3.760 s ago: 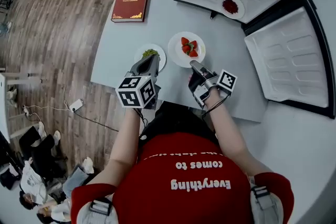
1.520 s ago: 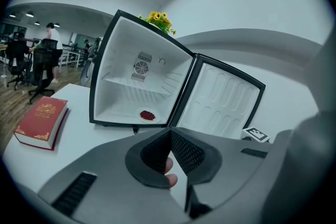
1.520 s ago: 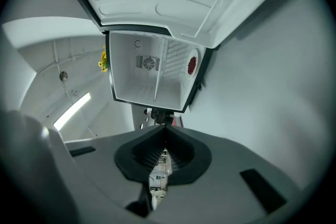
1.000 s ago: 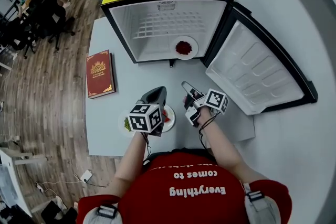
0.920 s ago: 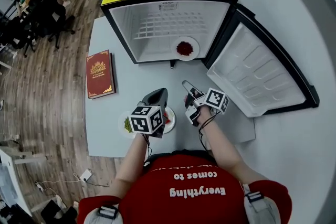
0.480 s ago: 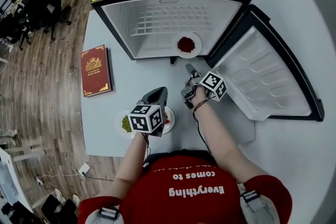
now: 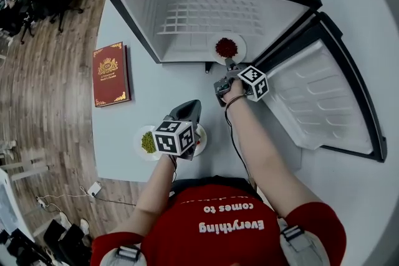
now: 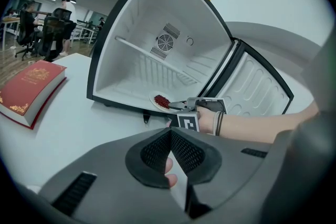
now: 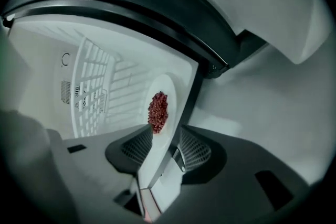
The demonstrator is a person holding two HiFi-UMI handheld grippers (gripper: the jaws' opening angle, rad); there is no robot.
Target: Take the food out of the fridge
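Note:
A white plate of red food (image 7: pixel 226 47) sits at the front edge of the open fridge (image 7: pixel 187 15), which stands on the grey table (image 7: pixel 143 87). My right gripper (image 7: pixel 229 61) reaches to this plate. In the right gripper view the plate's rim (image 9: pixel 164 92) stands between the open jaws of my right gripper (image 9: pixel 165 143), and the pads do not press on it; the red food (image 9: pixel 157 111) lies just beyond. My left gripper (image 7: pixel 191 105) hovers shut and empty over the table near the person, its pads (image 8: pixel 185 150) meeting at the tip.
A plate of green food (image 7: pixel 148 142) and a second plate (image 7: pixel 201 137), mostly under the left gripper, lie near the table's front edge. A red book (image 7: pixel 110 73) lies to the left. The fridge door (image 7: pixel 324 96) is swung open on the right.
My right gripper has moved away from the person to the fridge's front edge, and its jaws now straddle the plate's rim. The left gripper has sunk slightly over the two plates.

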